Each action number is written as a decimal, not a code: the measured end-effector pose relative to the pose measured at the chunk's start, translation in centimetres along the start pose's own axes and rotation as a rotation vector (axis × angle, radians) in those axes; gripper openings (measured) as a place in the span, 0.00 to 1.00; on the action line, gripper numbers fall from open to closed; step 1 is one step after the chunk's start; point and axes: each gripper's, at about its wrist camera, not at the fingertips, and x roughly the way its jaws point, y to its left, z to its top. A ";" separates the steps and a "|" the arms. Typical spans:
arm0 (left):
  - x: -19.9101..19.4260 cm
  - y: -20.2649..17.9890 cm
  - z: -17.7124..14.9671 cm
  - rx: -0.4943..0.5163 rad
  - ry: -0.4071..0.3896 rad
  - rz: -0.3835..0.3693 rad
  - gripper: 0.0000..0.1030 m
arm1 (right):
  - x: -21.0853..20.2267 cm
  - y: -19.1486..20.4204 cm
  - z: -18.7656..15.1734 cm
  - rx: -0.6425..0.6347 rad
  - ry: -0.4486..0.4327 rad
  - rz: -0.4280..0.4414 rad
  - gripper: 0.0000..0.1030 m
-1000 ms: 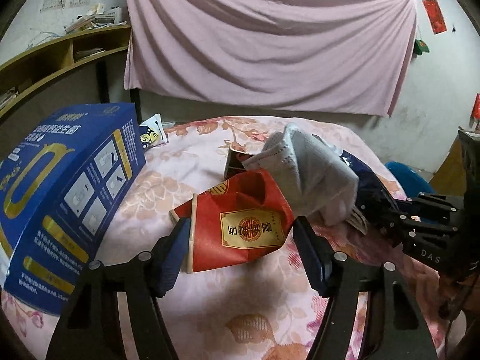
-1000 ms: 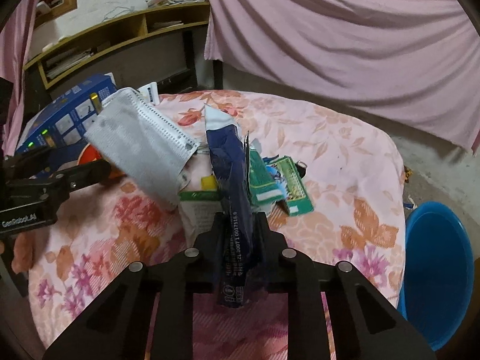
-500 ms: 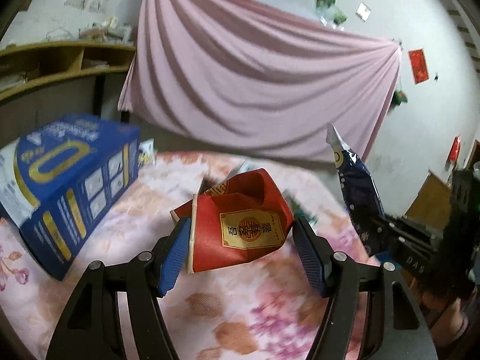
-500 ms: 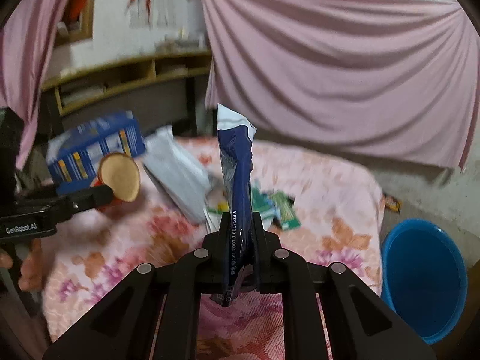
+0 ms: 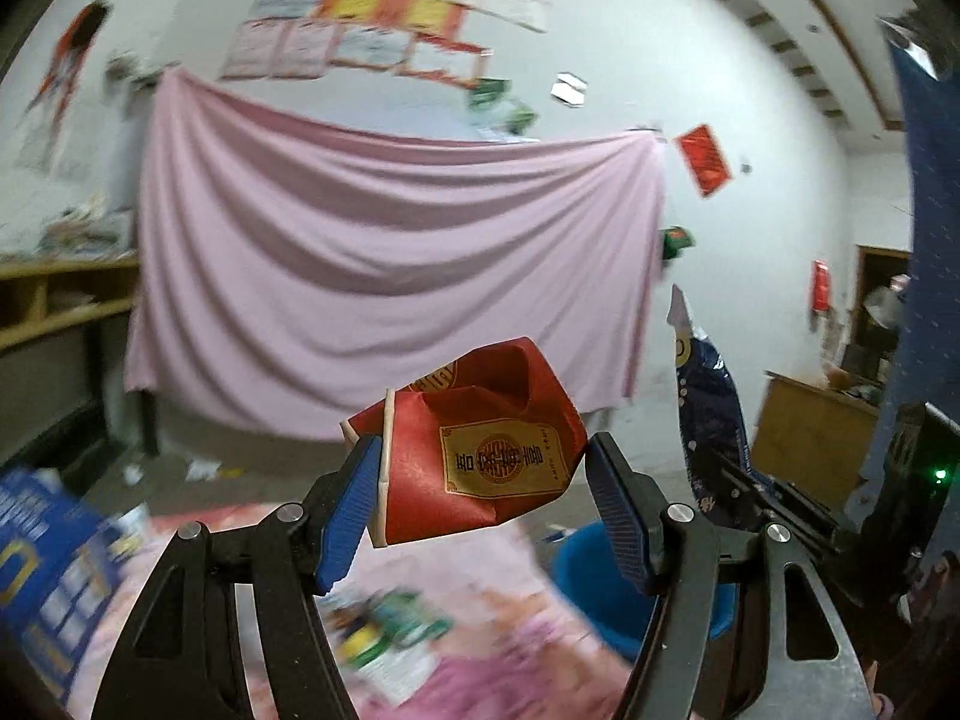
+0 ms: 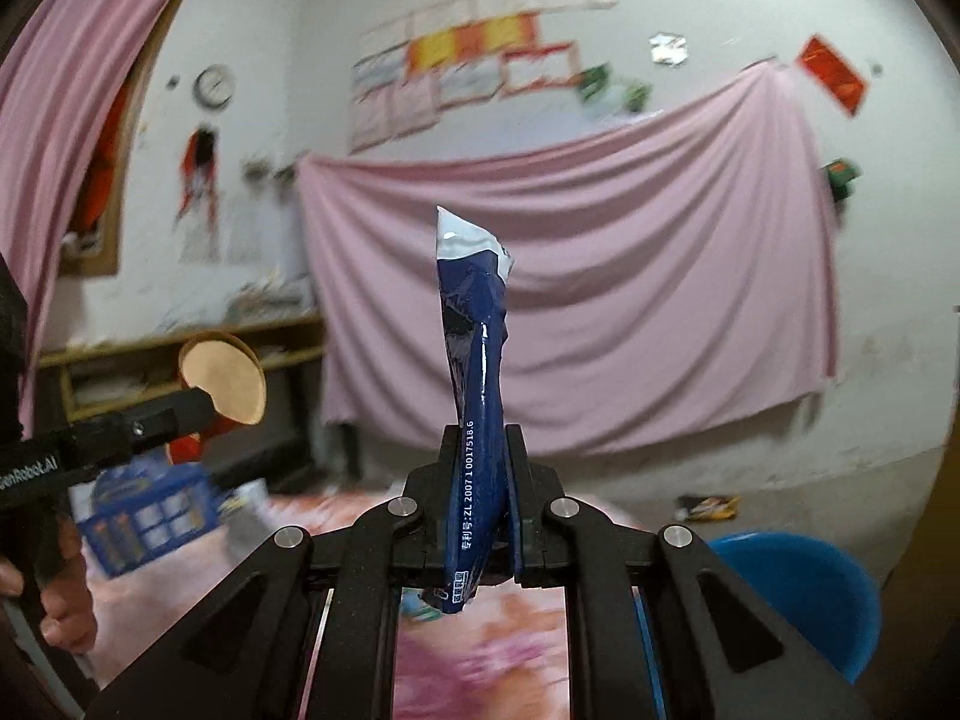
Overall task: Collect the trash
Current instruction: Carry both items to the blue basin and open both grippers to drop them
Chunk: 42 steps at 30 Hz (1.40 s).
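between the left gripper (image 5: 483,495) fingers, a crushed red paper cup (image 5: 480,450) is clamped, gold label facing camera, characters not legible. right gripper (image 6: 480,510) fingers are pinched on a dark blue wrapper (image 6: 474,372) standing upright; printed "zl 2007 1 0017518.6". both are held above the floral-cloth table (image 6: 480,648). only the right view shows "robot.ai" on the left gripper's side (image 6: 36,468), a wall clock (image 6: 214,86) and the cup's tan inside; blue basin (image 6: 804,594) lower right.

A big pink cloth (image 5: 384,276) hangs on the white wall (image 6: 288,30). Papers (image 6: 474,54) and a clock (image 6: 214,86) hang above it.
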 end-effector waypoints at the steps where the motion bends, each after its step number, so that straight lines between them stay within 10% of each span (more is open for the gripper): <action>1: 0.9 -0.9 0.3 0.010 -0.001 -0.018 0.61 | -0.3 -1.0 0.2 0.010 -0.014 -0.024 0.10; 16: 17.8 -11.5 -2.1 0.001 0.312 -0.205 0.61 | -0.9 -16.5 -2.6 0.235 0.134 -0.312 0.11; 39: 23.3 -11.5 -6.7 -0.126 0.575 -0.191 0.65 | 1.9 -21.2 -7.3 0.431 0.416 -0.351 0.13; 42: 23.0 -11.2 -6.6 -0.127 0.564 -0.177 0.65 | 1.9 -20.9 -7.2 0.427 0.417 -0.352 0.30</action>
